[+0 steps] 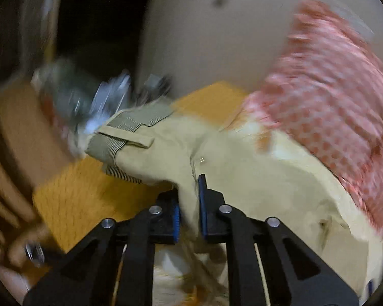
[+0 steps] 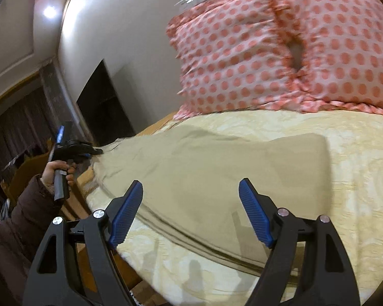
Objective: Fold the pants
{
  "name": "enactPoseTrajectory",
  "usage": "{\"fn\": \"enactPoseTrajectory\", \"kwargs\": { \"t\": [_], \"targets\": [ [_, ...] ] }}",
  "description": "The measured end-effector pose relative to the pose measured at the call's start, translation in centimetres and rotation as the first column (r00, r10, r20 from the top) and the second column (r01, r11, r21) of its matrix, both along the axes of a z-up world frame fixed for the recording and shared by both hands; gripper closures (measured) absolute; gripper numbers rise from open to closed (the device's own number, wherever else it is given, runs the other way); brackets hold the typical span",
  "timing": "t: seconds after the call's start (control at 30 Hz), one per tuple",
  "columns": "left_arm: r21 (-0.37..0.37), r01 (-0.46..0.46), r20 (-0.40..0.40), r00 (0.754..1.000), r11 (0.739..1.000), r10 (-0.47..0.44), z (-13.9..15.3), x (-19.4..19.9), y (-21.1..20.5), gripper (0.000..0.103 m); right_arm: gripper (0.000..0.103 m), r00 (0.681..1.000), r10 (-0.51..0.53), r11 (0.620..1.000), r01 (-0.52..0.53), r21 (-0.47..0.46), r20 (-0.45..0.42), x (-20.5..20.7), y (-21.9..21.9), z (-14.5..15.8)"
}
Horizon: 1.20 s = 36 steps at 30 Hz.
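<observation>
The khaki pants (image 2: 217,168) lie spread flat on the bed, waist end at the left edge. In the left wrist view my left gripper (image 1: 190,204) is shut on a fold of the pants (image 1: 242,173) near the ribbed waistband (image 1: 130,127), lifting it above the bed edge. The left gripper also shows in the right wrist view (image 2: 94,151), at the pants' left end. My right gripper (image 2: 191,204) is open and empty, hovering above the near hem of the pants.
Two pink polka-dot pillows (image 2: 280,51) lean against the wall at the head of the bed. A cream quilt (image 2: 357,178) covers the mattress. The wooden bed frame (image 2: 76,199) runs along the left. Blurred clutter (image 1: 76,94) sits beyond the waistband.
</observation>
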<state>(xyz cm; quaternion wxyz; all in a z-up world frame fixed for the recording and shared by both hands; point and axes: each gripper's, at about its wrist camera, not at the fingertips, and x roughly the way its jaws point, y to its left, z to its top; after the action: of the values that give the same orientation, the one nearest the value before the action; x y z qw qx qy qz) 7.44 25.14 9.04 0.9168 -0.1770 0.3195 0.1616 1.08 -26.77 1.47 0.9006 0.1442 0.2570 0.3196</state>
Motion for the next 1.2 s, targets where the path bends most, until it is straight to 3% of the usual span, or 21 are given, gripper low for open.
{"fn": "enactPoseTrajectory", "kwargs": {
  "t": [0.1, 0.13, 0.2, 0.23, 0.27, 0.3, 0.43, 0.5, 0.53, 0.6, 0.63, 0.67, 0.7, 0.77, 0.83, 0.87, 0.9, 1.0, 1.03, 1.1, 1.2],
  "targets": [
    [0.144, 0.189, 0.073, 0.977, 0.971, -0.201, 4.5, 0.9, -8.1, 0.094, 0.024, 0.998, -0.063, 0.997, 0.063, 0.036, 0.001, -0.2, -2.5, 0.1],
    [0.189, 0.255, 0.085, 0.958, 0.948, -0.274, 5.4, 1.0, -10.9, 0.094, 0.024, 0.996, -0.084, 0.995, 0.084, 0.046, 0.001, -0.3, -3.2, 0.2],
    [0.282, 0.421, 0.092, 0.882, 0.862, -0.462, 6.6, 0.5, -18.0, 0.094, 0.024, 0.992, -0.129, 0.989, 0.129, 0.077, 0.0, -0.6, -4.9, 0.2],
    [0.324, 0.511, 0.081, 0.823, 0.796, -0.562, 6.5, -0.2, -22.0, 0.094, 0.023, 0.989, -0.15, 0.984, 0.15, 0.095, -0.006, -0.7, -5.7, 0.2],
    [0.344, 0.569, 0.068, 0.779, 0.747, -0.624, 6.1, -0.7, -24.5, 0.094, 0.022, 0.983, -0.18, 0.975, 0.181, 0.126, -0.022, -0.8, -6.9, 0.1],
    [0.36, 0.653, 0.032, 0.705, 0.667, -0.708, 4.9, -1.5, -28.2, 0.094, 0.021, 0.979, -0.198, 0.968, 0.202, 0.151, -0.038, -0.9, -7.8, -0.1],
    [0.302, 0.853, -0.13, 0.479, 0.425, -0.868, -1.2, -3.6, -36.3, 0.094, 0.02, 0.956, -0.245, 0.927, 0.279, 0.249, -0.16, -0.2, -11.2, -1.4],
    [0.295, 0.898, -0.221, 0.396, 0.326, -0.891, -4.4, -5.0, -38.8, 0.094, 0.02, 0.95, -0.234, 0.918, 0.286, 0.274, -0.205, 0.4, -11.9, -1.9],
    [0.316, 0.898, -0.256, 0.392, 0.307, -0.883, -5.5, -5.6, -39.4, 0.094, 0.02, 0.948, -0.224, 0.916, 0.284, 0.283, -0.225, 0.8, -12.0, -2.1],
    [0.333, 0.894, -0.271, 0.394, 0.298, -0.878, -6.2, -6.3, -39.0, 0.089, 0.02, 0.94, -0.177, 0.916, 0.266, 0.302, -0.291, 2.5, -11.8, -2.7],
    [0.307, 0.902, -0.259, 0.386, 0.303, -0.885, -5.7, -6.4, -38.4, 0.085, 0.02, 0.935, -0.162, 0.917, 0.26, 0.303, -0.315, 3.2, -11.7, -2.8],
    [0.268, 0.912, -0.234, 0.375, 0.311, -0.897, -5.0, -6.5, -37.3, 0.076, 0.02, 0.925, -0.144, 0.923, 0.254, 0.289, -0.352, 4.4, -11.3, -3.2],
    [0.22, 0.918, -0.181, 0.371, 0.33, -0.911, -3.7, -6.7, -35.7, 0.057, 0.021, 0.916, -0.14, 0.929, 0.252, 0.269, -0.375, 5.0, -10.9, -3.5],
    [0.191, 0.904, -0.08, 0.403, 0.383, -0.912, -1.3, -7.0, -33.0, 0.029, 0.026, 0.9, -0.133, 0.952, 0.233, 0.201, -0.415, 6.9, -9.8, -3.9],
    [0.204, 0.842, -0.011, 0.512, 0.499, -0.859, 0.6, -5.5, -29.3, 0.027, 0.033, 0.888, -0.124, 0.966, 0.21, 0.152, -0.443, 8.1, -8.8, -4.3],
    [0.204, 0.791, -0.004, 0.59, 0.577, -0.808, 0.9, -4.0, -26.8, 0.027, 0.037, 0.885, -0.13, 0.971, 0.204, 0.123, -0.447, 8.6, -8.3, -4.4],
    [0.192, 0.757, -0.013, 0.638, 0.625, -0.77, 0.7, -2.4, -25.1, 0.027, 0.038, 0.883, -0.143, 0.976, 0.201, 0.086, -0.447, 9.3, -7.9, -4.4],
    [0.096, 0.66, -0.102, 0.751, 0.745, -0.652, -1.5, 2.8, -20.2, 0.029, 0.04, 0.88, -0.141, 0.979, 0.191, 0.066, -0.453, 10.8, -7.6, -4.5],
    [0.033, 0.638, -0.128, 0.766, 0.769, -0.63, -2.5, 4.5, -18.8, 0.03, 0.043, 0.878, -0.138, 0.98, 0.189, 0.065, -0.459, 11.2, -7.5, -4.5],
    [-0.101, 0.63, -0.152, 0.755, 0.77, -0.638, -4.2, 6.9, -17.1, 0.035, 0.05, 0.875, -0.126, 0.981, 0.181, 0.074, -0.468, 11.6, -7.6, -4.8],
    [-0.22, 0.648, -0.165, 0.712, 0.729, -0.682, -5.7, 9.0, -17.1, 0.036, 0.062, 0.874, -0.109, 0.983, 0.167, 0.082, -0.474, 12.0, -8.0, -5.3]
  ]
}}
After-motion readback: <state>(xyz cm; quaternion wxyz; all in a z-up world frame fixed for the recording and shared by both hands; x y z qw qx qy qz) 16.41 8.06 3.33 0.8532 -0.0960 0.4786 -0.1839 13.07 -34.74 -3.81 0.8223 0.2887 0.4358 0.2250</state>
